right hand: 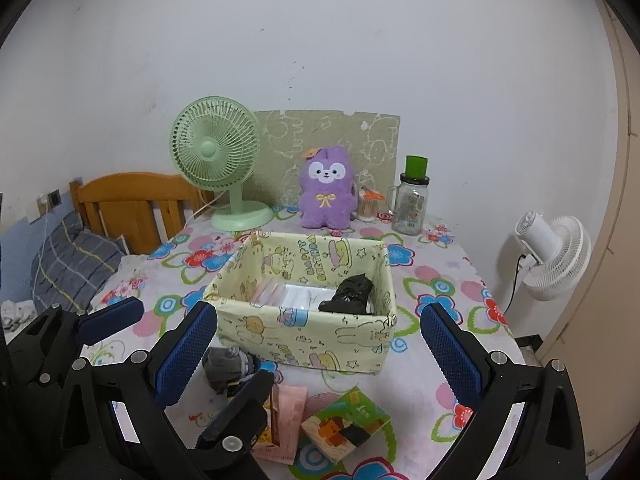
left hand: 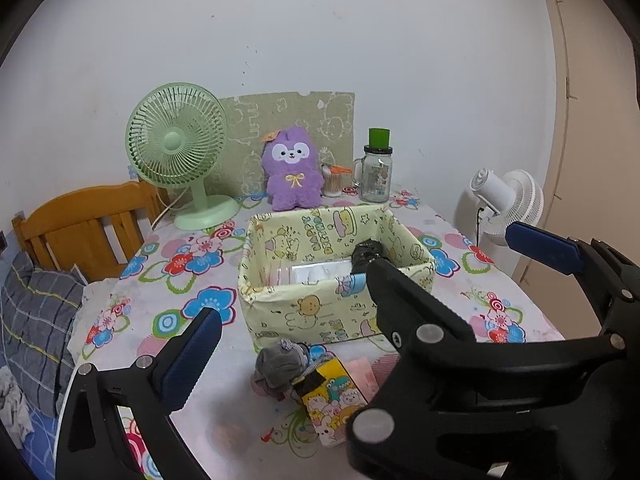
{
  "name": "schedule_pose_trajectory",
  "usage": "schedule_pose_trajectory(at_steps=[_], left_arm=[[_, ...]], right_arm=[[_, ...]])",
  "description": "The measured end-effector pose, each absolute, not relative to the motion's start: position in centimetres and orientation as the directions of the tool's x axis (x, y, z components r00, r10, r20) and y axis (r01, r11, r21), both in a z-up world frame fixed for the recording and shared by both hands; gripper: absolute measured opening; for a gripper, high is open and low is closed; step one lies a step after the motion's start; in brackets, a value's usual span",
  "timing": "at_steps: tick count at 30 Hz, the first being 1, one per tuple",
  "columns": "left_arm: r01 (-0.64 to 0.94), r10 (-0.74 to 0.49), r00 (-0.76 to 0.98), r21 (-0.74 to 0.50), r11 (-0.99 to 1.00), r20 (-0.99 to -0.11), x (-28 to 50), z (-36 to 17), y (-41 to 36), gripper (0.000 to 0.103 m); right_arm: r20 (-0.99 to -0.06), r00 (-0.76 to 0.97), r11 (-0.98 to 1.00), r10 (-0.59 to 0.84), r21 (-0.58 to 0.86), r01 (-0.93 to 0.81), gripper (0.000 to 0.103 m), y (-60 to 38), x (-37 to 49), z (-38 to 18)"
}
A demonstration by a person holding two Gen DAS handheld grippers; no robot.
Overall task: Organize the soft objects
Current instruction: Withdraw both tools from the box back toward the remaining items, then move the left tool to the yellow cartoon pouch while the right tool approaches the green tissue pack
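Note:
A yellow fabric box stands mid-table; inside lie a black bundle and clear packets. A grey sock ball lies in front of it, beside a yellow cartoon carton, a pink packet and a green-and-wood block box. My left gripper is open and empty above the sock ball. My right gripper is open and empty before the box. A purple plush sits at the back.
A green fan, a glass jar with a green lid and a cotton-swab tub stand at the back of the floral table. A wooden headboard is left, a white fan right.

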State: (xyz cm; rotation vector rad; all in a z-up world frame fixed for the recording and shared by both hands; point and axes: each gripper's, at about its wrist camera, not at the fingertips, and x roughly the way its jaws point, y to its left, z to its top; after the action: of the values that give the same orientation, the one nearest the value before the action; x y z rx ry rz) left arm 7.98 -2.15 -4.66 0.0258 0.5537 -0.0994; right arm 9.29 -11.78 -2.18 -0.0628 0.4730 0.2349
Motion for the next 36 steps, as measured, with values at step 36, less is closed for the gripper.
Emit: schedule_pose_trajectory(at_steps=[36], left_arm=[[0.148, -0.13, 0.795, -0.02, 0.989, -0.593, 8.4, -10.4, -3.4, 0.103]], right_arm=[[-0.517, 0.834, 0.974, 0.191, -0.003, -0.225, 0.103, -12.7, 9.8, -8.3]])
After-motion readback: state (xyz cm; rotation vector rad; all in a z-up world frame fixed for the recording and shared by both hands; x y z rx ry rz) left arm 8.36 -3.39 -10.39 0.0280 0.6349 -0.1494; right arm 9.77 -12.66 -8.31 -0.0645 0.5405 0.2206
